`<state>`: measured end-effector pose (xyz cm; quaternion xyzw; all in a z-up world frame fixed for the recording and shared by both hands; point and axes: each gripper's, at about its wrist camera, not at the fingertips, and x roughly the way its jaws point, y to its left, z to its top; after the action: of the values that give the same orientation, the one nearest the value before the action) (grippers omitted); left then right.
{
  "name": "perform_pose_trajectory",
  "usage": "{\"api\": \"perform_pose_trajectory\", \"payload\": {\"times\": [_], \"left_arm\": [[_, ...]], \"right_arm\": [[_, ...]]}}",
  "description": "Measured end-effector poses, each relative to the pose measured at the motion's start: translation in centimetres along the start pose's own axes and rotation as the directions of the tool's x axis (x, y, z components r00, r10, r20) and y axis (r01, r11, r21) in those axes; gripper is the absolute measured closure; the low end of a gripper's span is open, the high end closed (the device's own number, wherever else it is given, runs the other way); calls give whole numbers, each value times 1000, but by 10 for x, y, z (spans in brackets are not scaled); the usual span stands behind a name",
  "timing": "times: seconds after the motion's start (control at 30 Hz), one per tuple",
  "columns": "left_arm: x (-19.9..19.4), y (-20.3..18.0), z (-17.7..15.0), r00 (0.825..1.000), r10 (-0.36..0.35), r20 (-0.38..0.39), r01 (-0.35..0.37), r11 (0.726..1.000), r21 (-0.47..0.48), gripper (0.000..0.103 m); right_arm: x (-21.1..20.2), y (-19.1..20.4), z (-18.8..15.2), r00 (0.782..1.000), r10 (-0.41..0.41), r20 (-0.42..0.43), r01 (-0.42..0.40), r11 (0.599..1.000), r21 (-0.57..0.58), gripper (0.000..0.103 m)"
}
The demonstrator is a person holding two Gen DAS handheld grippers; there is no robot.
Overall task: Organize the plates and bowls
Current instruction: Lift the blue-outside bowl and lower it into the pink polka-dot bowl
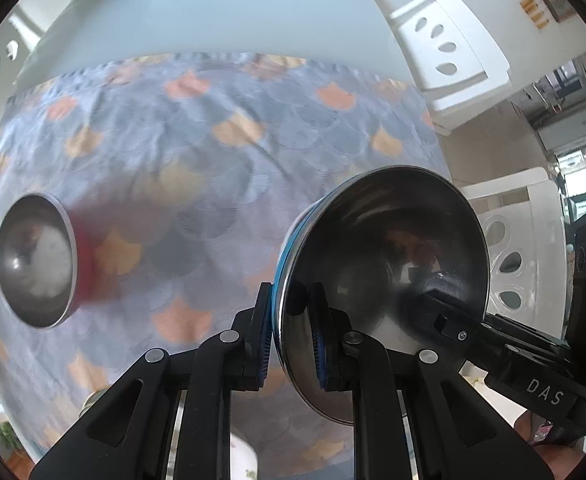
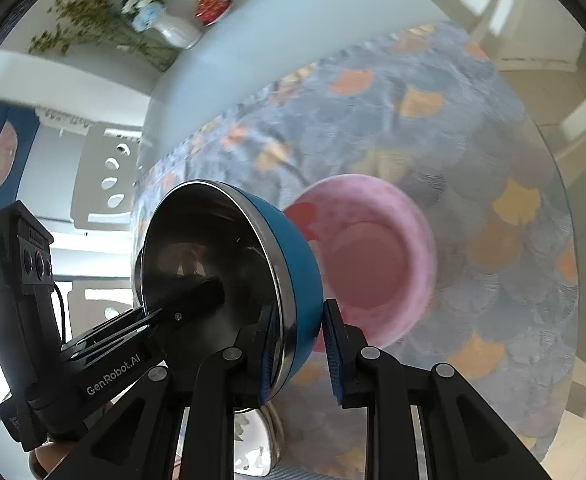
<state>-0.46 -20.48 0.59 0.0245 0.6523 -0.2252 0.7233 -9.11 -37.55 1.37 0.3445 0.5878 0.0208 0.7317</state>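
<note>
left gripper point(image 1: 291, 332): clamped on blue steel-lined bowl point(image 1: 385, 280) rim, tilted above counter point(image 1: 213, 152) | right gripper point(image 2: 299, 350): clamped on same rim | left-only: red steel-lined bowl point(image 1: 41, 260) | right-only: pink bowl point(image 2: 373, 260)

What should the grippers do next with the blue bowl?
Probably carry the blue bowl over the pink bowl and lower it in. The left gripper and right gripper both clamp its rim, holding it tilted in the air above the tablecloth.

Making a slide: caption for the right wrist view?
Both grippers clamp a tilted blue steel-lined bowl above a pink bowl.
</note>
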Motion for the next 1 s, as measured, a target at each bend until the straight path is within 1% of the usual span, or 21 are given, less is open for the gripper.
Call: {"api": "perform_pose_trajectory", "payload": {"times": [0.17,0.3,0.47,0.8,0.87,1.0], "left_arm": [[20,-13,6,1000,-3,-22,4,1000,28,89],[35,-23,6,1000,20,-23,-18,996,87,89],[47,-25,8,999,27,-44,-23,995,93,89],[51,-25,7,999,39,-37,-35,995,98,89],[50,-25,6,998,51,-31,-47,994,100,88],[50,-26,6,996,84,-22,-81,990,115,88]], "right_arm": [[5,-21,4,1000,-24,-9,24,999,33,81],[12,-36,9,999,-31,-20,32,998,56,81],[21,-48,12,999,-31,-34,33,996,78,81],[32,-56,13,999,-19,-40,23,995,100,81],[33,-57,13,999,-36,-31,39,994,103,80],[33,-57,14,999,-40,-31,43,994,103,80]]}}
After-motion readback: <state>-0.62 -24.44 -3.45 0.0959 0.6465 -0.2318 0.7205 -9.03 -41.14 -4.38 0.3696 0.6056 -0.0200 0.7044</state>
